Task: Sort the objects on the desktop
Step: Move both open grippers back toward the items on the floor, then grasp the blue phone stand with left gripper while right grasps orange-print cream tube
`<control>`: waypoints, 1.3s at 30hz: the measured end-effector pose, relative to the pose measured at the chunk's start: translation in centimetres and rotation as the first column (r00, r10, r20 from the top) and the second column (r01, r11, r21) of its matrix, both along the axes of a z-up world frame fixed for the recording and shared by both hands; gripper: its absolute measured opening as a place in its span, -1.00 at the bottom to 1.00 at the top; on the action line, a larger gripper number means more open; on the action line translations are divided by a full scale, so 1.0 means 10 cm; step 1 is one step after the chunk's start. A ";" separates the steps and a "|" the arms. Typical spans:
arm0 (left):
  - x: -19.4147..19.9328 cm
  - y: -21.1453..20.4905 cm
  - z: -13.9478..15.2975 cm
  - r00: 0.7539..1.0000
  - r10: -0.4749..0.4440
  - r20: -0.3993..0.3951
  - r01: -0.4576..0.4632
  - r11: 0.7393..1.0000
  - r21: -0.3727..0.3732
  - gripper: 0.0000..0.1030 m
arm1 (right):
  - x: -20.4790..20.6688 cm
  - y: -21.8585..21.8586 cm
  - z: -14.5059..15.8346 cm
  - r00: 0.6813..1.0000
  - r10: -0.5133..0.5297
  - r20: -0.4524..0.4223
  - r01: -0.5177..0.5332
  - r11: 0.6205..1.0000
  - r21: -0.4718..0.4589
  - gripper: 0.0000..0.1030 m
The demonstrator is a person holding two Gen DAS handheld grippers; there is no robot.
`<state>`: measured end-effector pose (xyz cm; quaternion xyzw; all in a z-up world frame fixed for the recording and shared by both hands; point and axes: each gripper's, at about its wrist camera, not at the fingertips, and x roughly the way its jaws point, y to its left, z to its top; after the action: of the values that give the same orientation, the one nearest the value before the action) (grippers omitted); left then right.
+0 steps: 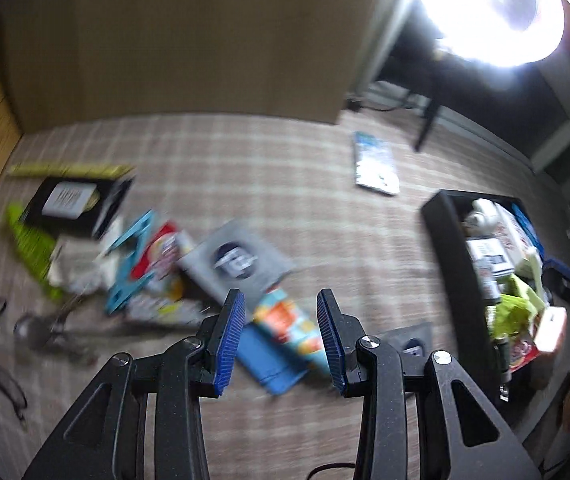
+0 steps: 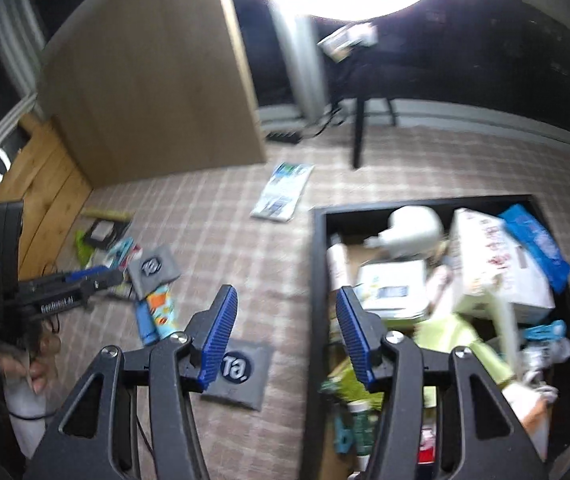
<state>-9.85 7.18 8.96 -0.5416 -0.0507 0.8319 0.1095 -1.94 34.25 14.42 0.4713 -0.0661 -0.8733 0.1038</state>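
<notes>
Packets and pouches (image 1: 241, 262) lie scattered on the checked cloth; black bin (image 2: 319, 264) sits crammed full.

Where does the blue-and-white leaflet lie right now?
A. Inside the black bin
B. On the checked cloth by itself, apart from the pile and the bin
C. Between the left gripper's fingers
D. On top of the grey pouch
B: the blue-and-white leaflet lies flat on the checked cloth, clear of the black bin and of the pile of items.

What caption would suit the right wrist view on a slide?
Open right tool hanging above the checked cloth, between a grey pouch and a full black bin.
</notes>
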 end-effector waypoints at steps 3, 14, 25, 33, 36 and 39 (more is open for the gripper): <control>0.05 -0.17 -0.12 0.999 0.039 0.034 -0.039 0.999 0.010 -0.31 | -0.01 -0.20 -0.15 0.998 0.042 0.035 -0.042 0.999 -0.001 -0.01; 0.16 -0.31 -0.53 0.987 0.089 0.132 -0.097 0.994 0.054 -0.33 | -0.16 -1.08 -0.61 0.956 0.257 0.139 -0.263 0.965 0.027 -0.02; 0.16 -0.40 -0.64 0.982 0.109 0.157 -0.120 0.991 0.058 -0.33 | -0.38 -1.75 -1.05 0.886 0.395 0.242 -0.426 0.900 0.090 -0.01; 0.13 -0.33 -0.73 0.979 0.091 0.183 -0.103 0.993 0.057 -0.33 | -0.49 -1.73 -1.18 0.882 0.382 0.275 -0.419 0.904 0.090 -0.19; 0.10 -0.25 -0.74 0.978 0.084 0.192 -0.097 0.994 0.058 -0.33 | -0.52 -1.68 -1.19 0.889 0.363 0.278 -0.404 0.909 0.105 -0.39; 0.07 -0.17 -0.75 0.978 0.082 0.193 -0.094 0.994 0.055 -0.30 | -0.54 -1.62 -1.19 0.891 0.356 0.282 -0.395 0.914 0.094 -0.43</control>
<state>-9.20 5.51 1.50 -0.6123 -0.1117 0.7781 0.0844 -7.36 18.06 2.57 0.5914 0.0789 -0.7700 0.2261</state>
